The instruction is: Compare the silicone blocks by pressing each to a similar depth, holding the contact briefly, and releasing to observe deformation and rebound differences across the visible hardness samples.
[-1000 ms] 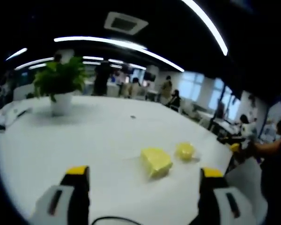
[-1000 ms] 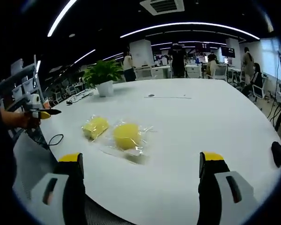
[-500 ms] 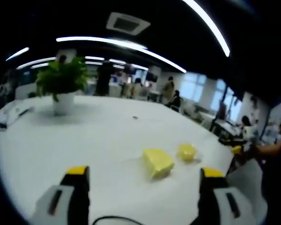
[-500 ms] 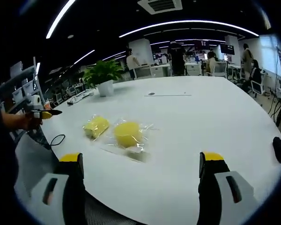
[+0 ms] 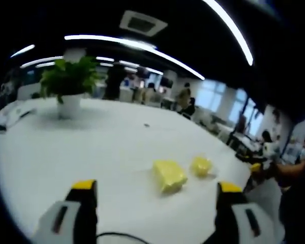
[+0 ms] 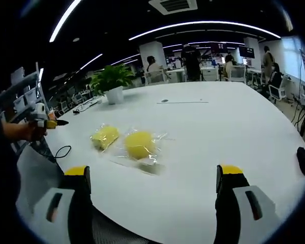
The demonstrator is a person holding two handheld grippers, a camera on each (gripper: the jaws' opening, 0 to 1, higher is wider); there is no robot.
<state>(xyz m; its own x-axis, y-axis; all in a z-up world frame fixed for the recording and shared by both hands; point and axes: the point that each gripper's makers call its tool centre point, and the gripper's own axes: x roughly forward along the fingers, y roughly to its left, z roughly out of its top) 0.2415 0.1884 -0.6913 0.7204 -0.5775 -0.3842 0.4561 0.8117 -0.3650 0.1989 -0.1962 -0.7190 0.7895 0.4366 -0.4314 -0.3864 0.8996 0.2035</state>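
We are counting two yellow silicone pieces lying on the white table (image 6: 229, 127), both in clear wrappers: a blocky one, the square block (image 5: 169, 175) (image 6: 104, 137), and a rounder one, the round block (image 5: 201, 164) (image 6: 139, 145). They are sitting just beside each other, apart, toward the table edge nearest us. One potted plant (image 5: 67, 86) (image 6: 112, 81) is standing well beyond them, and one thin dark cable (image 6: 61, 151) is trailing off the table edge in the right gripper view. One dark object (image 6: 302, 160) is resting at the far right edge of that view; we cannot tell what it is. Several people are standing and sitting in the office behind, too blurred to count. The left gripper (image 5: 155, 190) is hovering above the table with its jaws spread wide and nothing between them; the square block is lying ahead, between the jaw lines but well clear of the tips. The right gripper (image 6: 153, 175) is likewise hanging wide apart and empty, both blocks ahead of it and untouched. In the right gripper view the other gripper is being held off the table's left edge by a hand (image 6: 28, 129). Against the frame a second ago, the blocks are lying where they were; the left gripper view has tipped slightly, so the plant is sitting higher in it, and the jaws' spread is unchanged on both.
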